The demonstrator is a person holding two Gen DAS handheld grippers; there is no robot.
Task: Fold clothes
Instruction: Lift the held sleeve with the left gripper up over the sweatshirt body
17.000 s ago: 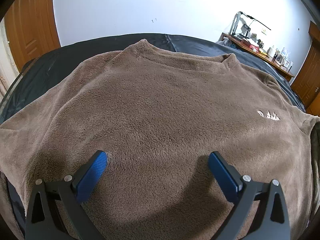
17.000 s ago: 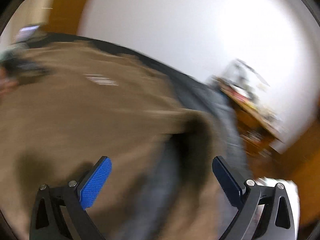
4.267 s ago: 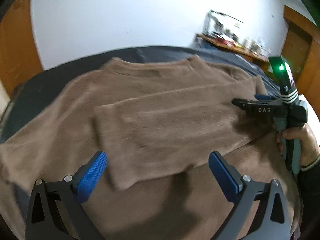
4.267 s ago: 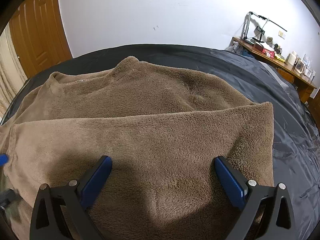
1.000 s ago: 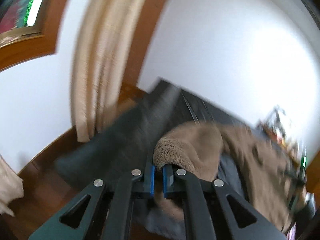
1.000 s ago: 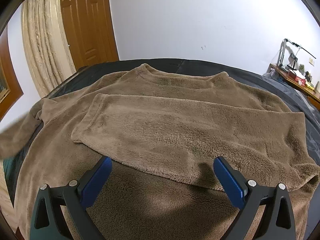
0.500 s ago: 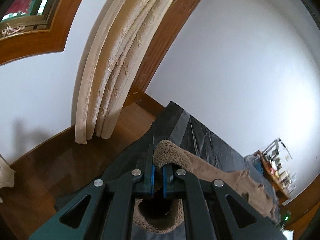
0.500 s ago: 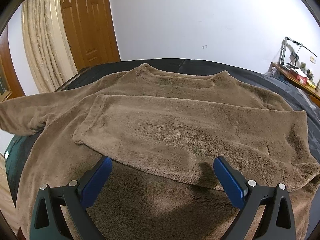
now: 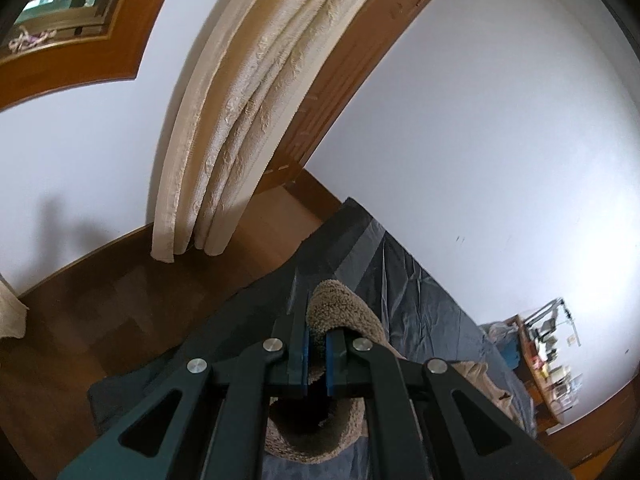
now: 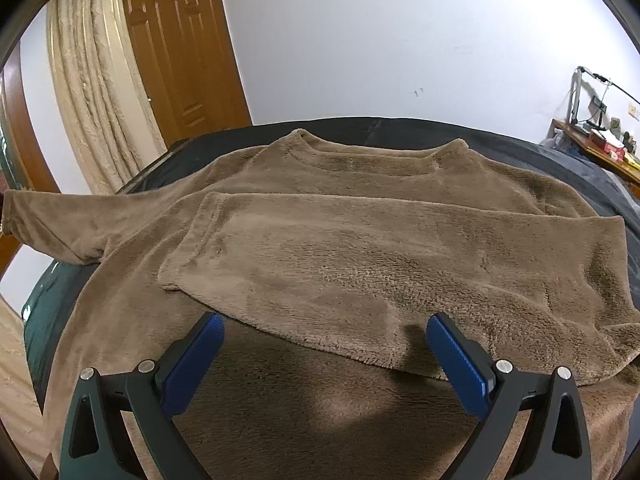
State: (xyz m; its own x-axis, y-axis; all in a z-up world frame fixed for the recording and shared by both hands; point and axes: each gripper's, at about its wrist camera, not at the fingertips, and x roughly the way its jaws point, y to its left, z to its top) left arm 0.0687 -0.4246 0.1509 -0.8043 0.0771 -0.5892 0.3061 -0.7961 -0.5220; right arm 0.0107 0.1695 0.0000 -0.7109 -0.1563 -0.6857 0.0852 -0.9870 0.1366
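A black-sheeted bed [image 10: 400, 130] carries the brown fleece sweater [image 10: 360, 248]; the left hand-held gripper [image 9: 316, 354] pinches its raised sleeve cuff [image 9: 340, 312], which may slip if tugged; the right hand-held gripper [image 10: 324, 364] hovers agape, empty.

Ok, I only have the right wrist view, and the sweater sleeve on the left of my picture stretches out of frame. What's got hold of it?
Observer: The left tongs are shut on the sleeve cuff.
Operator: Is the cuff lying on the bed?
Observer: No, it is held up above the black sheet, near its edge by the wooden floor.
Operator: Is it squeezed flat?
Observer: No, the cuff's opening gapes round below the tongs.
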